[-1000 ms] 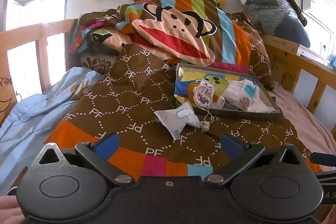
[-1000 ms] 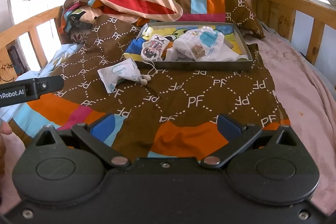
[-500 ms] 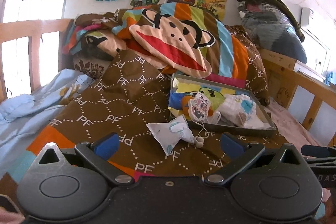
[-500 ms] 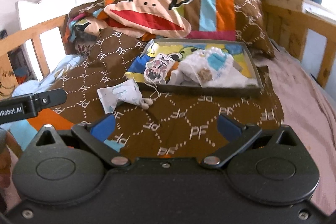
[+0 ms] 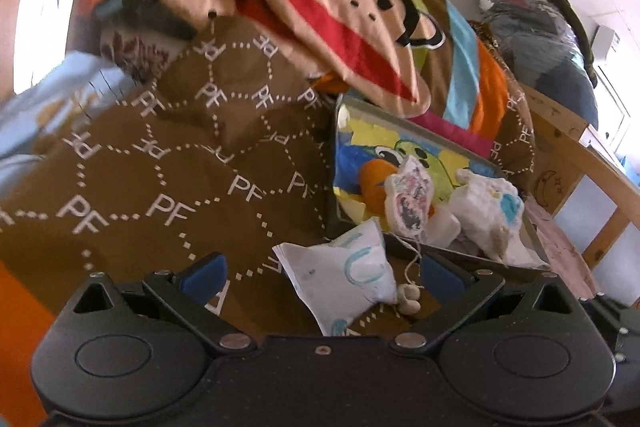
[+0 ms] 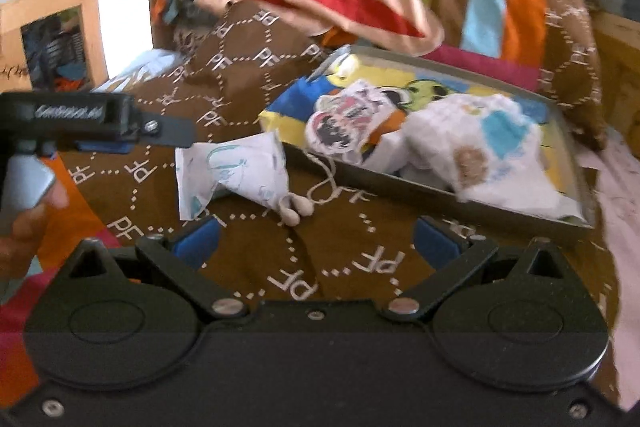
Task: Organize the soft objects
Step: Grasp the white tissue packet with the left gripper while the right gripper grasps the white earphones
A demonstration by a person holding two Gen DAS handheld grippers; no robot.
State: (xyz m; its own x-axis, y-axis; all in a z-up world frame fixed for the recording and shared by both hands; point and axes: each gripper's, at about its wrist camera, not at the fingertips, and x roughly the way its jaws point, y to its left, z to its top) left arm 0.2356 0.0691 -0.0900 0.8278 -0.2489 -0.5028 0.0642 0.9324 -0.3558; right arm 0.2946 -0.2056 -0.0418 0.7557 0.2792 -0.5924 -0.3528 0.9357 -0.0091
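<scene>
**Both grippers spread wide, pouch loose on quilt**

While the left wrist view is partly blurred, the main layout reads fine. The left gripper (image 5: 320, 273) has its blue pads (image 5: 204, 277) far apart and grips nothing. The pouch (image 5: 344, 279), white with blue scribbles, lies on the brown quilt (image 5: 168, 163) between the two fingers, low in frame; whether either pad touches it cannot be told. Two pale beads (image 5: 408, 299) on a string (image 5: 416, 255) sit against the pouch's right corner. The tray (image 5: 536, 239) is just behind the pouch, on the quilt. Inside it: a round printed cushion (image 5: 408, 203) propped near the front wall and a white bundle (image 5: 488, 215) with a blue patch to its right. The monkey pillow (image 5: 344, 23) is heaped behind the tray.

Right wrist view: the right gripper (image 6: 316, 241) is also wide open and empty, over bare quilt (image 6: 248, 259). The pouch (image 6: 236, 175) lies ahead and left of centre, just outside the tray (image 6: 440, 197) front wall, beads (image 6: 296, 213) at its near corner. The left gripper (image 6: 120, 123) enters from the left edge, its tip right beside the pouch's upper left; contact cannot be told. A hand (image 6: 28, 231) holds its handle. The cushion (image 6: 348, 123) and bundle (image 6: 480, 155) lie in the tray; the string (image 6: 328, 175) hangs over the front wall.
</scene>
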